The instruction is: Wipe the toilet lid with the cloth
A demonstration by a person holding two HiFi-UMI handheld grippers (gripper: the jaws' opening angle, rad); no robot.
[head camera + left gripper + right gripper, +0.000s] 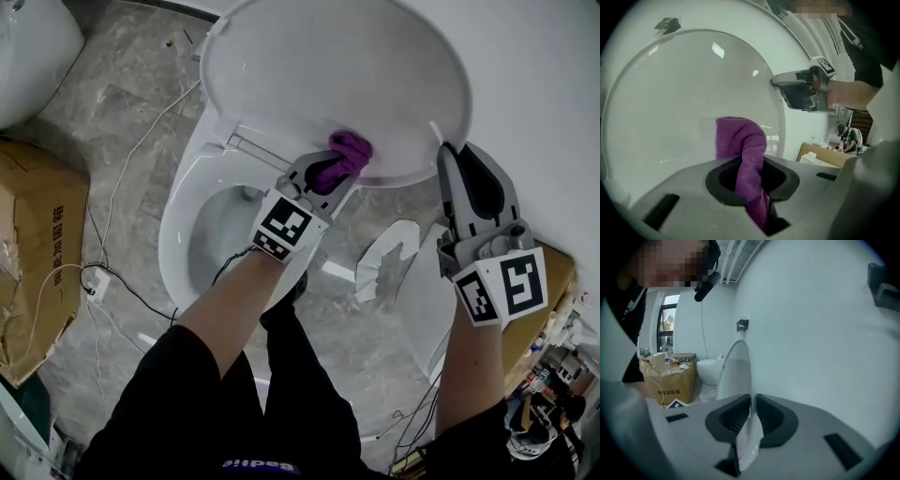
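1. The left gripper point(336, 169) has its fingers shut tight on the purple cloth point(352, 148), whose bunched end presses against the raised toilet lid point(328, 75) near its lower rim.
2. The right gripper point(461, 169) pinches the lid's thin edge between its fingers, steadying it.
3. Only a small wad touches; a hard stroke could pull the cloth free or scrape the fingers on the lid.
4. If the pinch slips, the lid may drop onto the bowl point(187, 244).

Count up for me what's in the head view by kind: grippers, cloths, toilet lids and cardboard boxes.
Grippers: 2, the left gripper and the right gripper
Cloths: 1, the purple cloth
Toilet lids: 1, the raised toilet lid
Cardboard boxes: 2, the left box and the right box
Total: 6
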